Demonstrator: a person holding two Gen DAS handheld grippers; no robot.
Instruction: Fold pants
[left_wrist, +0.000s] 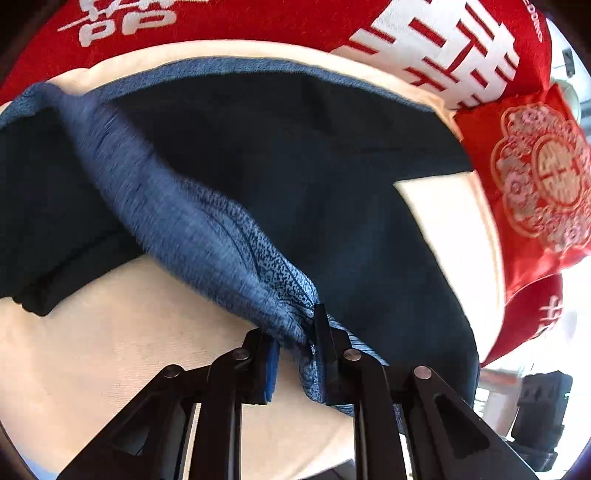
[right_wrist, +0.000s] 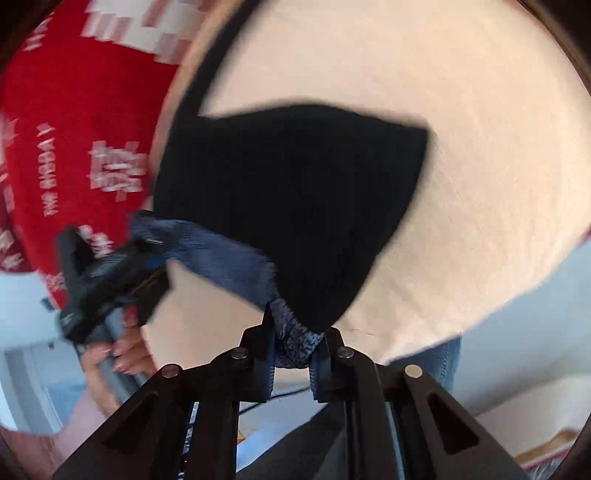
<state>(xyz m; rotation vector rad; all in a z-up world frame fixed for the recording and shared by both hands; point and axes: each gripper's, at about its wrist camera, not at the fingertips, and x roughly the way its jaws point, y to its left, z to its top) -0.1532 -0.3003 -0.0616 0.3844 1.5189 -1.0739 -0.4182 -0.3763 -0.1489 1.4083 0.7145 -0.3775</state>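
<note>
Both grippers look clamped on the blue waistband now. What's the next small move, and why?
Probably lift both together and carry the waistband across the dark pants toward the far end. The left gripper and right gripper each pinch the band, it hangs slack between them, and the pants lie spread on the cream sheet, not yet folded.

The left wrist camera sits just behind the left hand-held gripper (left_wrist: 295, 343) and looks steeply down along its fingers, very close to the dark blue pants (left_wrist: 295, 166) lying on a cream sheet (left_wrist: 110, 332); a red quilt (left_wrist: 258, 22) crosses the far edge and a red pillow (left_wrist: 535, 177) stands at the right. The right wrist camera rides behind the right hand-held gripper (right_wrist: 295, 347), tilted less steeply, also close. It faces the same pants (right_wrist: 295, 203), sheet (right_wrist: 480, 147) and quilt (right_wrist: 74, 129), and catches the left hand-held gripper (right_wrist: 147, 254) at its left. Both views share the lighter blue waistband (left_wrist: 184, 206) strip.
</note>
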